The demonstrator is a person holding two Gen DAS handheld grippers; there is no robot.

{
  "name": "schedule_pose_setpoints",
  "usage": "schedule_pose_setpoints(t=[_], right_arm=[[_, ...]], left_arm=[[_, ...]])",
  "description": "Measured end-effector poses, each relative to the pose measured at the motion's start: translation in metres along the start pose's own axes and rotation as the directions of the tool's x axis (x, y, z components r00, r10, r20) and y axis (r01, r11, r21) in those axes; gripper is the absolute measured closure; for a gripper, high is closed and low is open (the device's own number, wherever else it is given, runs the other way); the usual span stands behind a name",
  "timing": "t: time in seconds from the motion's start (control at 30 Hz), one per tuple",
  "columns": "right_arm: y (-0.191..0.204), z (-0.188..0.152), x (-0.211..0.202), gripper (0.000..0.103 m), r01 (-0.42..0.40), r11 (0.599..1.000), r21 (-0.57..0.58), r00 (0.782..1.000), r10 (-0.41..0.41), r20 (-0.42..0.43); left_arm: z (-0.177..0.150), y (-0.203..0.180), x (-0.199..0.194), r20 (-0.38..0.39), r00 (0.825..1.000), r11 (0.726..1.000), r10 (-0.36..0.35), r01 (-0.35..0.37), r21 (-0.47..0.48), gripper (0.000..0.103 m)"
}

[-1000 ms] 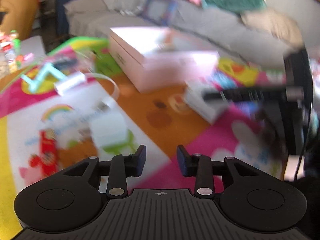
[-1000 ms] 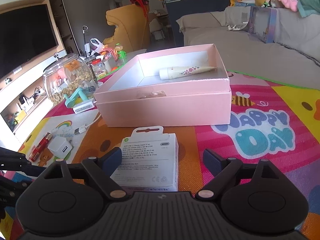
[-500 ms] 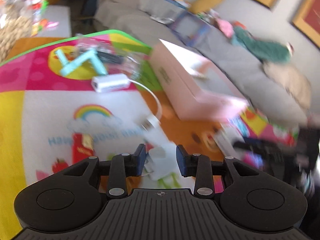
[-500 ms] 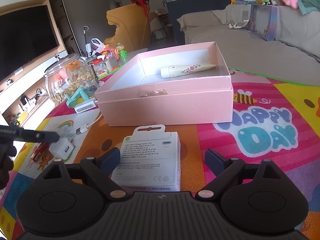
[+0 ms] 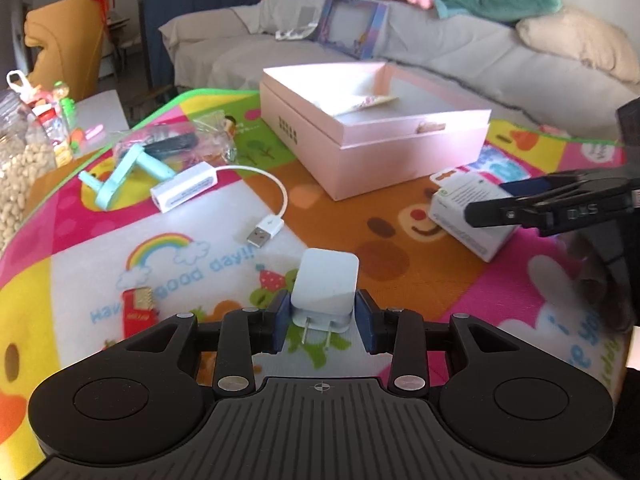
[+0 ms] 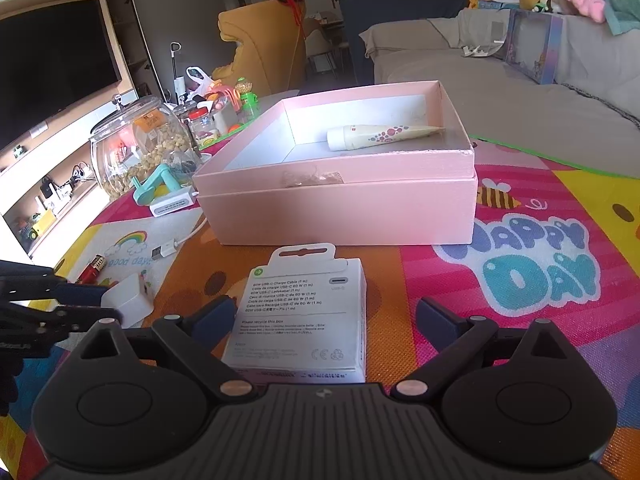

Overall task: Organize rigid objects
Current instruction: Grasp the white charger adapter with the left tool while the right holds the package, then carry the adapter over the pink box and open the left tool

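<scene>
A white plug charger (image 5: pixel 325 287) lies on the play mat between the two fingers of my left gripper (image 5: pixel 324 322); the pads sit at its sides with a thin gap on the right. It also shows in the right wrist view (image 6: pixel 128 300). My right gripper (image 6: pixel 324 320) is wide open around a white cable box (image 6: pixel 304 320) on the mat, not touching it. The open pink box (image 6: pixel 340 208) stands behind, with a cream tube (image 6: pixel 380 136) inside. The right gripper's fingers (image 5: pixel 520 204) show over the cable box (image 5: pixel 468 208) in the left wrist view.
A white USB adapter with cable (image 5: pixel 186 192), a teal stand (image 5: pixel 120 172), a plastic bag (image 5: pixel 172 140) and a red lighter (image 5: pixel 138 308) lie on the mat. A glass jar (image 6: pixel 136 148) stands at the left. A grey sofa (image 5: pixel 440 56) is behind.
My left gripper swung from the pink box to the charger and now has its fingers around it, opened wider. The right gripper has stayed open over the cable box.
</scene>
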State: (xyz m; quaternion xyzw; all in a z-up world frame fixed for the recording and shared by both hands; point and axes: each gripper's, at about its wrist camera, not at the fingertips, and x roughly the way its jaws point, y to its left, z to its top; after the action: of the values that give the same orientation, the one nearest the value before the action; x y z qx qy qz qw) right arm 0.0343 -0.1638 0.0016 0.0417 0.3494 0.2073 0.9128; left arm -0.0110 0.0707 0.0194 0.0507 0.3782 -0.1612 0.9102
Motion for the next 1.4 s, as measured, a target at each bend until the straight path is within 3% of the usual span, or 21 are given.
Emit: schedule_pose_setpoints(t=[0.1,0.3,0.47,0.53,0.7,0.77,0.87,1.03,1.27,1.4], right_arm=[[-0.001,0.001,0.001,0.002,-0.011,1.000,-0.004,1.000,0.011,-0.011],[0.000,0.002,0.003,0.000,-0.013,1.000,0.005,0.999,0.013,-0.030],[0.005,0.006,0.004,0.001,-0.012,0.999,-0.029,0.998,0.011,-0.056],[0.014,0.007,0.000,0.007,-0.008,0.998,-0.070,0.999,0.005,-0.038],[0.043,-0.002,0.009,0.007,0.047,0.975,-0.216,0.998,-0.056,-0.036],[0.045,-0.002,0.013,0.013,0.071,0.973,-0.220,0.995,-0.084,-0.051],[0.041,-0.001,0.008,0.032,0.059,0.979,-0.196,0.997,-0.068,-0.042],[0.042,-0.006,-0.011,0.034,0.052,0.974,-0.219,0.997,-0.062,-0.041],[0.043,-0.012,-0.073,0.034,0.098,0.958,-0.268,0.993,-0.079,0.084],[0.041,-0.010,-0.099,0.034,0.139,0.947,-0.289,0.982,-0.094,0.163]], left_arm=[[0.006,-0.004,0.009,0.003,1.000,1.000,0.017,-0.017,-0.005,0.064],[0.010,-0.002,0.016,0.003,0.999,0.992,0.033,-0.032,-0.119,0.065],[0.005,-0.010,0.015,0.028,0.998,0.996,0.064,-0.062,-0.059,0.065],[0.004,-0.012,0.013,0.034,0.997,0.996,0.072,-0.070,-0.056,0.065],[0.001,-0.013,0.012,0.047,0.996,0.995,0.080,-0.077,-0.060,0.065],[0.001,-0.014,0.011,0.047,0.996,0.995,0.082,-0.079,-0.054,0.065],[-0.001,-0.016,0.009,0.047,0.996,0.996,0.079,-0.077,-0.039,0.065],[-0.006,-0.024,0.001,0.037,0.998,0.999,0.047,-0.047,-0.009,0.066],[-0.017,-0.058,-0.029,0.046,0.997,0.992,-0.066,0.060,0.110,0.066],[0.013,-0.068,-0.049,0.130,0.988,0.987,-0.079,0.059,0.151,0.066]])
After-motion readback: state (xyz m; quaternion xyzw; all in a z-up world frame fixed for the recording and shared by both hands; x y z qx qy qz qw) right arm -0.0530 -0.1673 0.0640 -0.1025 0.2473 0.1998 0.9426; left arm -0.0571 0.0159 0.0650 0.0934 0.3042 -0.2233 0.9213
